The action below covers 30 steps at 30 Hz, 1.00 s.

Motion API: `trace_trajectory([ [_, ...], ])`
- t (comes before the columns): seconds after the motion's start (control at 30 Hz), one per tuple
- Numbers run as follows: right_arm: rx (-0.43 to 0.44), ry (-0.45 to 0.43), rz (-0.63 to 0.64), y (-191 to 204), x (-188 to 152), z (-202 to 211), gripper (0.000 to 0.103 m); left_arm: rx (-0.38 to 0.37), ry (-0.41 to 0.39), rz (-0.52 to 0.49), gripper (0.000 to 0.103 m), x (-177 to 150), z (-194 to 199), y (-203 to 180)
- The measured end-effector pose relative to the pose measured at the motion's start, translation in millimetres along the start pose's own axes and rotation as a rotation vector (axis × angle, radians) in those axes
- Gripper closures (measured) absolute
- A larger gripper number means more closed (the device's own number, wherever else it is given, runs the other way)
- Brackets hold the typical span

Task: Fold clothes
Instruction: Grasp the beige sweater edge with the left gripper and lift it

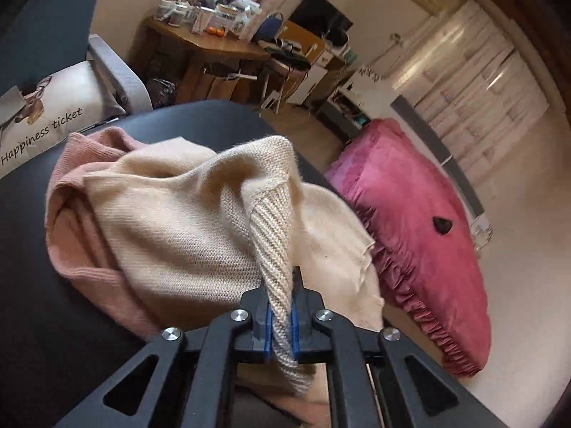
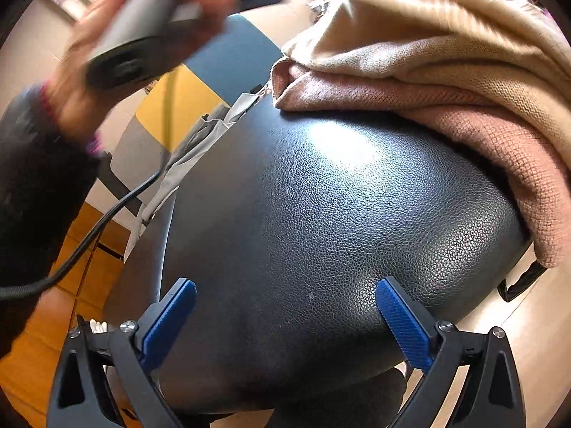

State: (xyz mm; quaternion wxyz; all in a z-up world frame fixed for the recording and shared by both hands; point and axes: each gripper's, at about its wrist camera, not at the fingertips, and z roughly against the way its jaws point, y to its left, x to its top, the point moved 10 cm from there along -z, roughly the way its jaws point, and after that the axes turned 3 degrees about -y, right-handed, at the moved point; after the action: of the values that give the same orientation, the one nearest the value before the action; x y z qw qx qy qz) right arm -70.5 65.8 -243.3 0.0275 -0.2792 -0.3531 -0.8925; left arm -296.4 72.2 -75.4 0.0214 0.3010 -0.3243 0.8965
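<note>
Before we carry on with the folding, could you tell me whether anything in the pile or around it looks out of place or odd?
The cream sweater lies crumpled on the pink sweater, not flat. The left claw is shut on its ribbed edge, pulling it into a peak. The pink sweater hangs over the edge of the black seat. The right claw is open and empty.

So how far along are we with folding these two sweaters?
Nothing looks folded yet. The cream sweater lies rumpled on the pink sweater on the black seat. In hand: the left gripper is clamped on the cream ribbed edge. The right gripper is open, empty. Both folds remain.
</note>
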Motion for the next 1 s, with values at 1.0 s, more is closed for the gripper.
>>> trace_trajectory([
  [1.0, -0.136, 0.117, -0.169, 17.0, -17.8, 7.7, 0.0, 0.324, -0.078, 0.231, 0.075, -235.4, 197.0, 232.2],
])
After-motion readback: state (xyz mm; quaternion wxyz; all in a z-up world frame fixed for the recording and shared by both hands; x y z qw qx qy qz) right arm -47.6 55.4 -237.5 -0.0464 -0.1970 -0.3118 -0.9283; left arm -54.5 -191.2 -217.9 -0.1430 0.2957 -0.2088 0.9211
